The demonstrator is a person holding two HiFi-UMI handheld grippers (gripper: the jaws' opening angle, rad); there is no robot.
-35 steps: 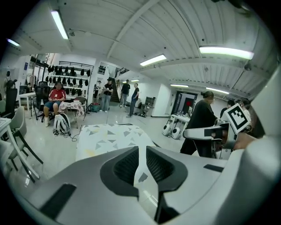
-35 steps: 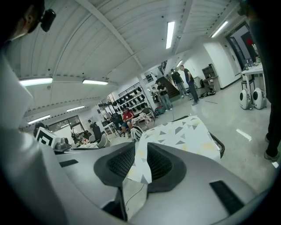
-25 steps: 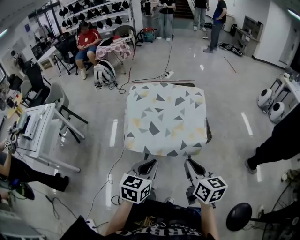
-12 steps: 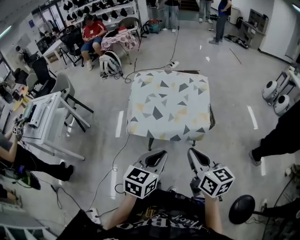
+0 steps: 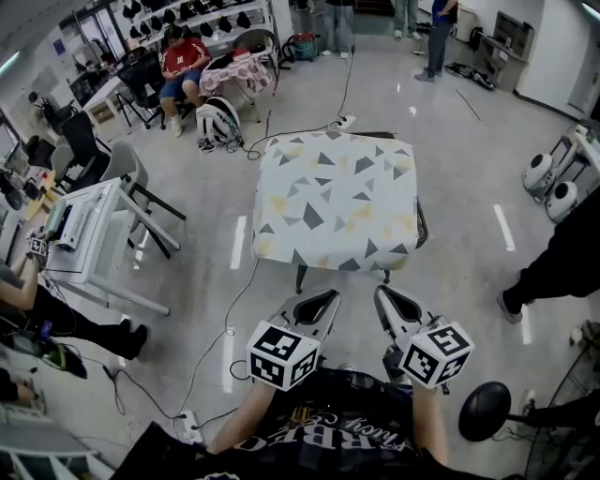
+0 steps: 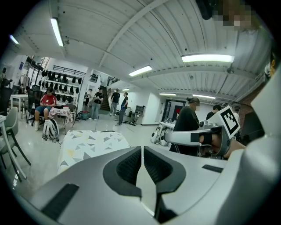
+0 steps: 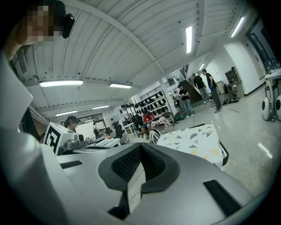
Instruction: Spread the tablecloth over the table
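The left claw [image 5: 325, 298] and right claw [image 5: 382, 294] have pulled back from the tablecloth [image 5: 336, 197] covering the desk [image 5: 421, 228]; only their own views show both closed, empty.

**Setting: a robotics laboratory hall, viewed over my own tongs.** My left gripper [image 5: 319, 302] and right gripper [image 5: 390, 300] each carry a square-marker cube. Wall racks [image 5: 178, 19] hold rows of dark, helmet-like items. A white workbench [image 5: 89, 239] bears instruments. A power strip [image 5: 339, 121] lies on the polished grey floor [image 5: 469, 141]. Rounded white machines [image 5: 548, 187] stand at the side, and office chairs [image 5: 127, 173] by the benches. Strip lights [image 6: 206, 58] run along a ribbed ceiling.
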